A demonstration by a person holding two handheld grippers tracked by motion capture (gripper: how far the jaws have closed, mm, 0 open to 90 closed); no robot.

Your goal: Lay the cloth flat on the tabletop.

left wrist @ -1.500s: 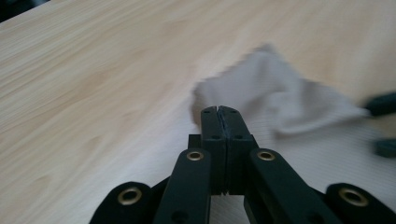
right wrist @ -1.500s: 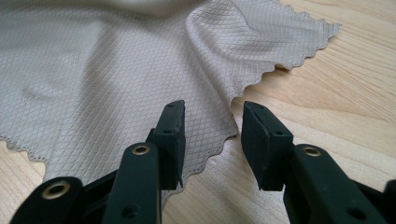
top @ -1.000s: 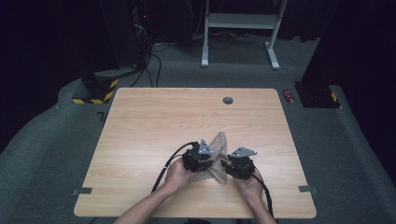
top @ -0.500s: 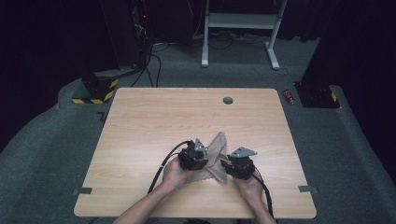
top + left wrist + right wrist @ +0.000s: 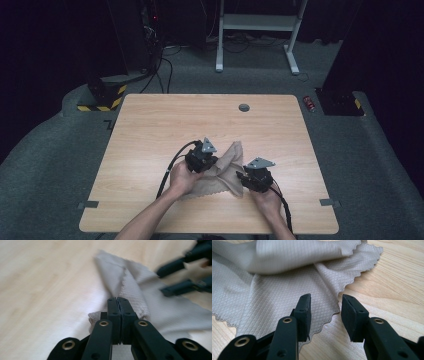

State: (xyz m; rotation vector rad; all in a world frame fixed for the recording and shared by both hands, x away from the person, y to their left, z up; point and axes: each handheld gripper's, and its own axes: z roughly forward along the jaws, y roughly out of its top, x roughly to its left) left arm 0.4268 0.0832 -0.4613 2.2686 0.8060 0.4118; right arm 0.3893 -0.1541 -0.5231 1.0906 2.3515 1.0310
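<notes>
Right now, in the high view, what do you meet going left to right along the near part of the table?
Left gripper → beige cloth → right gripper, all on the wooden table.

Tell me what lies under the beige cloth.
The beige cloth lies on the wooden table, whose wood shows all around it. A folded flap rests on its lower layer; whatever that covers is hidden.
</notes>
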